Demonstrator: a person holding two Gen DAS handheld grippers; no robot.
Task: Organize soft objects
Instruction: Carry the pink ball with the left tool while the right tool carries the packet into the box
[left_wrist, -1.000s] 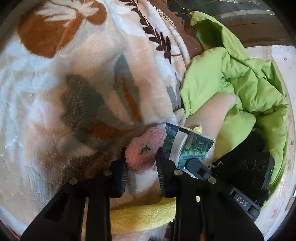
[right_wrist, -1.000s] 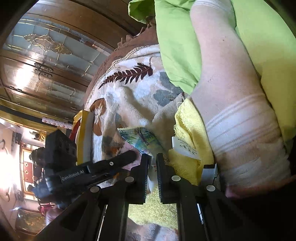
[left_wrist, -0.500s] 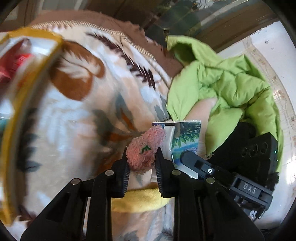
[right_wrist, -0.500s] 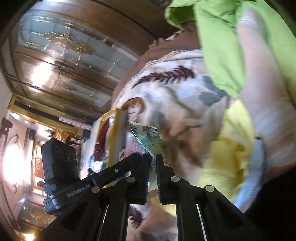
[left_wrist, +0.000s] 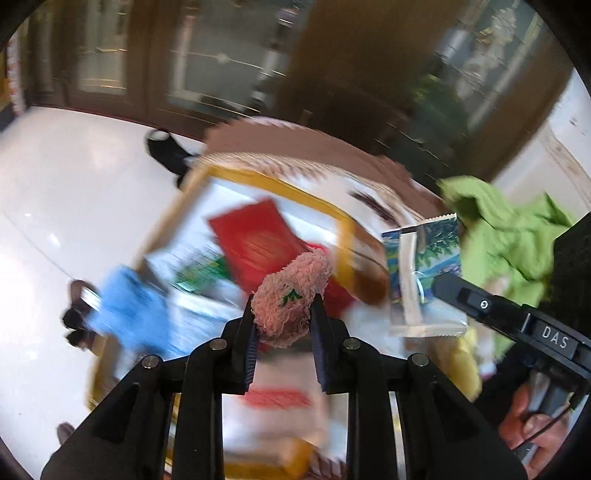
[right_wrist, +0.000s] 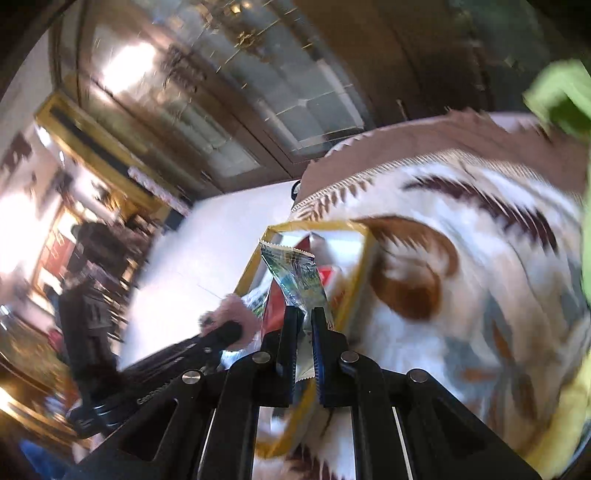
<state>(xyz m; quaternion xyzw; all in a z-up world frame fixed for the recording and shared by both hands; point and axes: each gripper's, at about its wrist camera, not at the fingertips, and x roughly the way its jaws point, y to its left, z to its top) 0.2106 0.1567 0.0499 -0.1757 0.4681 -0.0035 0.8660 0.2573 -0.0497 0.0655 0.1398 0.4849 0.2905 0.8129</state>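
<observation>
Left tool (left_wrist: 282, 314) of mine is clamped on a pink plush (left_wrist: 291, 295), its pads pressing into the fuzz from both sides, so the toy rides in the air just ahead of me. Right tool (right_wrist: 303, 325), my other one, is pinched nearly flat on a sachet (right_wrist: 295, 273), which stands up from its tips; in the left view the same sachet (left_wrist: 424, 273) hangs just right of the plush.

Below and beyond both lies a yellow-rimmed box (left_wrist: 343, 218), resting on a leaf-patterned blanket (right_wrist: 480, 288). Inside it I make out a red packet (left_wrist: 258, 240) and something blue (left_wrist: 125, 306), though blur hides the rest. A green cloth (left_wrist: 513, 236) is heaped further right on the blanket, with pale floor (left_wrist: 74, 177) and dark cabinets behind.

I judge this the carry step: both items are lifted and heading for the box, neither yet released. Next I need to bring each tool over the open box, clear of the rim, lower it, and open the jaws so plush and sachet drop inside rather than onto the blanket.
</observation>
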